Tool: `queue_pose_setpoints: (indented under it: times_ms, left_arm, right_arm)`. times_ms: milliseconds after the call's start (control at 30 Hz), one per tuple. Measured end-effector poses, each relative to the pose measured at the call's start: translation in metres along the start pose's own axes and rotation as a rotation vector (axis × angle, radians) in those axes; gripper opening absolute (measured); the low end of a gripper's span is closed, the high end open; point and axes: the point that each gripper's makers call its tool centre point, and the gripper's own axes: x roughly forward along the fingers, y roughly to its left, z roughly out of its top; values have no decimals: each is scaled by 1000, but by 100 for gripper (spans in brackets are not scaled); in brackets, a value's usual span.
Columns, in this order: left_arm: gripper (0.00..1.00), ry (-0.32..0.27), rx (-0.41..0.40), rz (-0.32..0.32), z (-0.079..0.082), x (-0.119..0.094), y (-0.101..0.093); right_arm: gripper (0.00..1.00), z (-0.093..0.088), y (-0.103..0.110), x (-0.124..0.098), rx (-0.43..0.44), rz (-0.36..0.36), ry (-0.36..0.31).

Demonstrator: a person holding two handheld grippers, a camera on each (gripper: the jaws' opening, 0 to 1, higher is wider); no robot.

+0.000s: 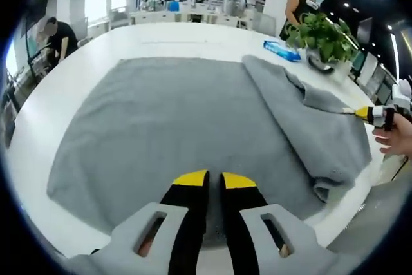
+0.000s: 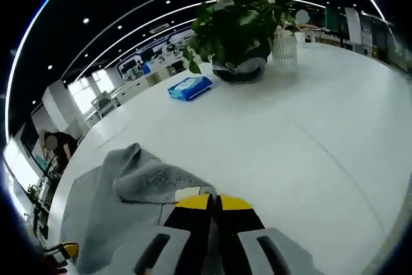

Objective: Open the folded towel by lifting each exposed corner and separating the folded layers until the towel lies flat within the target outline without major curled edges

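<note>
A grey towel (image 1: pixel 180 127) lies spread over most of the white table (image 1: pixel 77 75). Its right part is a folded layer (image 1: pixel 309 127) lying over the flat part. My left gripper (image 1: pixel 214 180) hangs over the towel's near edge, its yellow-tipped jaws almost together with nothing visible between them. From the right, my right gripper (image 1: pixel 368 113) pinches the folded layer's edge, with a hand (image 1: pixel 396 134) behind it. In the right gripper view, my right gripper (image 2: pixel 212 201) is shut on a raised towel (image 2: pixel 122 185) corner with a white label (image 2: pixel 188 192).
A potted plant (image 1: pixel 322 33) (image 2: pixel 235 24) and a blue packet (image 1: pixel 281 49) (image 2: pixel 190 87) stand at the table's far right. A glass vase (image 2: pixel 284 49) is beside the plant. Bare table (image 2: pixel 309 133) stretches beyond the towel. People stand at desks (image 1: pixel 58 33) behind.
</note>
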Motion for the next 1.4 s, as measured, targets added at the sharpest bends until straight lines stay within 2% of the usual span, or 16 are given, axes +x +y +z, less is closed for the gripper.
queue_pose_setpoints:
  times_ms: [100, 367, 467, 633, 800, 900, 1033, 1167, 1267, 1333, 1367, 1400]
  left_arm:
    - [5, 4, -8, 9, 0, 0, 2]
    - [5, 2, -28, 46, 0, -2, 12]
    - [5, 2, -34, 61, -1, -4, 15]
    - [6, 5, -35, 120, -1, -8, 28]
    - [8, 7, -73, 178, -3, -14, 42]
    - [9, 5, -88, 220, -5, -18, 51]
    - [11, 8, -88, 236, -6, -21, 53]
    - [14, 7, -76, 263, -6, -23, 58]
    - [15, -2, -159, 275, -7, -26, 63]
    - [15, -1, -152, 272, -6, -26, 62]
    - [15, 1, -146, 270, -6, -25, 61]
    - [16, 6, -136, 263, -6, -24, 58]
  right_arm:
    - [0, 6, -8, -2, -36, -41, -25]
    - [0, 9, -16, -3, -31, -71, -34]
    - [0, 12, -23, -6, -55, -104, -46]
    - [0, 16, -28, -9, -65, -131, -64]
    - [1, 16, -35, -10, -69, -156, -62]
    - [1, 18, -44, -13, -73, -198, -71]
    - [2, 16, -51, -13, -61, -217, -62]
    - [2, 17, -60, -20, -77, -271, -67]
    - [3, 19, -68, -23, -91, -311, -75]
    - [5, 22, -68, -25, -66, -311, -99]
    - [5, 29, -60, -24, -40, -273, -144]
    - [6, 33, -52, -22, -38, -233, -161]
